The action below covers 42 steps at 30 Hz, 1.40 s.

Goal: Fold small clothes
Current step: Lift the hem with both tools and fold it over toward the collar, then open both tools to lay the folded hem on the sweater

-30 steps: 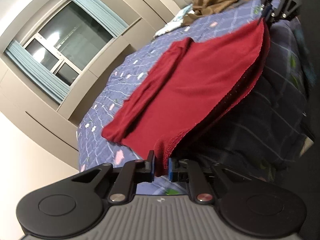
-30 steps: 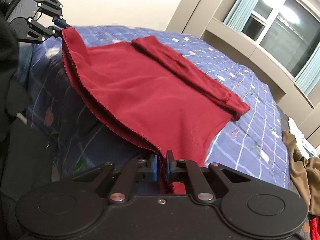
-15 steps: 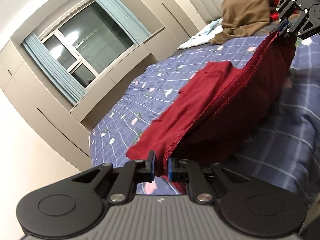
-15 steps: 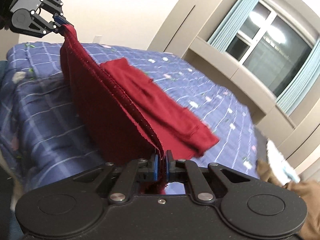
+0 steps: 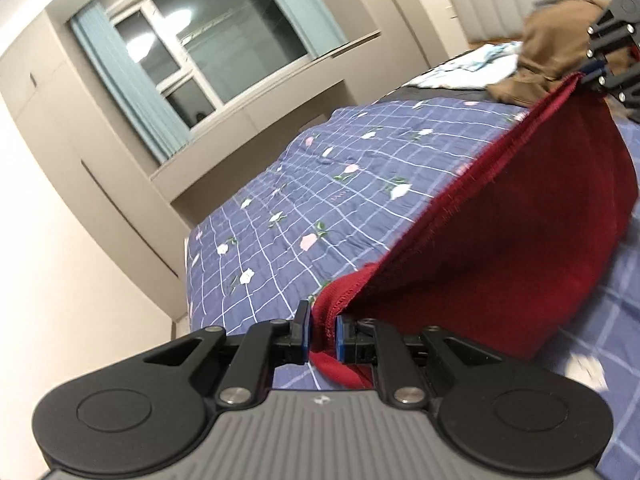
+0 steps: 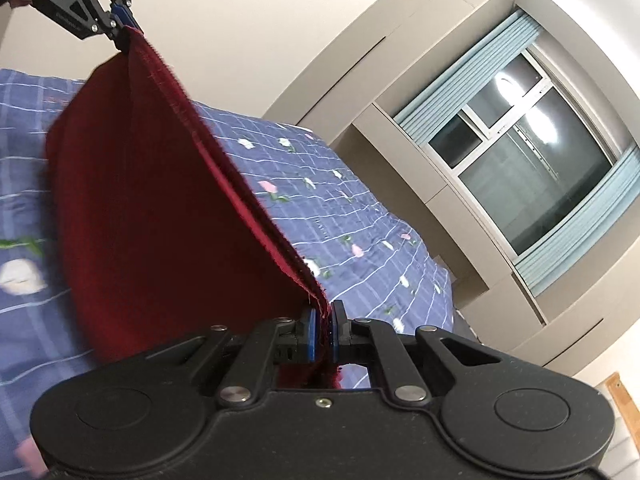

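A dark red garment [image 5: 500, 240] hangs doubled between my two grippers above the blue checked bedspread [image 5: 320, 184]. My left gripper [image 5: 322, 332] is shut on one corner of its hemmed edge. My right gripper [image 6: 322, 334] is shut on the other corner; the garment [image 6: 152, 216] stretches from it up to the left gripper [image 6: 120, 20] at the top left. The right gripper also shows at the top right of the left wrist view [image 5: 600, 68]. The garment's lower fold sags onto the bed.
A brown garment [image 5: 548, 52] and a pale blue cloth [image 5: 476, 64] lie in a heap at the head of the bed. A window with blue curtains [image 6: 532, 152] and beige cabinets line the far side. A padded headboard [image 5: 520, 0] stands behind the heap.
Both grippers have lifted the red garment's edge up and carried it over the bed. The part that lay flat with the sleeve has come off the bedspread and now hangs below the held edge.
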Each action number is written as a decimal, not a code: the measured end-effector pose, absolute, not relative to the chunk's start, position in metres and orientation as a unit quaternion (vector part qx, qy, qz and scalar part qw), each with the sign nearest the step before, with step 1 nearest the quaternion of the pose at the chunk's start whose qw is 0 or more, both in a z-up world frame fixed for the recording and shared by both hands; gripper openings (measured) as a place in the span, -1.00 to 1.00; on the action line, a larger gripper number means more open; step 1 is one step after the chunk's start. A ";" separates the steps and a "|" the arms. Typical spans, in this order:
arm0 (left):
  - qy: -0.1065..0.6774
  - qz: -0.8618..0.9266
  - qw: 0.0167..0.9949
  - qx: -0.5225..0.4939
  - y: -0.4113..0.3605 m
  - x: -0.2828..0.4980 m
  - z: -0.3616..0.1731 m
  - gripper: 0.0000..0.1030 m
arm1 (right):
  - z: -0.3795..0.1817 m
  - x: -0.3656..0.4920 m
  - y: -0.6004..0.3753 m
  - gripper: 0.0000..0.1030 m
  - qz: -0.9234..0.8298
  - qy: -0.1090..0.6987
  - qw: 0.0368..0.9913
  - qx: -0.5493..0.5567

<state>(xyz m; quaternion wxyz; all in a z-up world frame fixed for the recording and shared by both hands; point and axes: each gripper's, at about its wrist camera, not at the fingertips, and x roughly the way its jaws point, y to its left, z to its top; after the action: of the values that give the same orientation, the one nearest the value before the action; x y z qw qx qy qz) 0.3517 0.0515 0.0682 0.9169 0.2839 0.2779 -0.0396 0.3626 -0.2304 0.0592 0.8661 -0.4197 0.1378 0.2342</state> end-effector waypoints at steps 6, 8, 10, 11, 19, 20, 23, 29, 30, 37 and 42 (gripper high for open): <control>0.310 -0.026 0.914 0.261 0.067 0.423 0.068 -0.76 | 0.056 0.440 -0.215 -0.87 0.237 0.154 0.856 -0.433; 0.322 -0.024 0.913 0.249 0.072 0.447 0.064 -0.76 | 0.051 0.466 -0.210 -0.87 0.236 0.164 0.855 -0.432; 0.331 -0.022 0.911 0.247 0.074 0.466 0.057 -0.76 | 0.044 0.491 -0.206 -0.87 0.235 0.174 0.854 -0.430; 0.337 -0.021 0.909 0.245 0.076 0.478 0.052 -0.76 | 0.040 0.502 -0.203 -0.87 0.234 0.180 0.854 -0.429; 0.403 -0.015 0.889 0.215 0.087 0.551 -0.003 -0.75 | -0.020 0.582 -0.180 -0.87 0.236 0.240 0.840 -0.426; 0.411 -0.014 0.887 0.211 0.089 0.558 -0.011 -0.75 | -0.028 0.590 -0.177 -0.87 0.236 0.247 0.839 -0.424; 0.433 -0.012 0.880 0.193 0.097 0.576 -0.031 -0.73 | -0.048 0.607 -0.170 -0.87 0.237 0.262 0.836 -0.420; 0.464 -0.008 0.872 0.157 0.110 0.595 -0.062 -0.60 | -0.075 0.625 -0.165 -0.81 0.237 0.288 0.836 -0.404; 0.469 -0.007 0.871 0.149 0.112 0.597 -0.065 -0.56 | -0.077 0.624 -0.166 -0.77 0.236 0.291 0.837 -0.399; 0.493 0.035 0.867 0.060 0.135 0.609 -0.074 -0.07 | -0.087 0.635 -0.169 -0.33 0.219 0.300 0.851 -0.371; 0.490 0.064 0.869 0.033 0.149 0.608 -0.069 0.39 | -0.085 0.644 -0.178 0.57 0.167 0.284 0.874 -0.357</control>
<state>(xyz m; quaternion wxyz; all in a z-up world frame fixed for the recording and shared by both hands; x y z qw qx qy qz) 0.6077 0.1486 -0.0695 0.8688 0.0329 0.4898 0.0641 0.6439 -0.1781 -0.0850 0.8741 -0.3571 0.2837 0.1671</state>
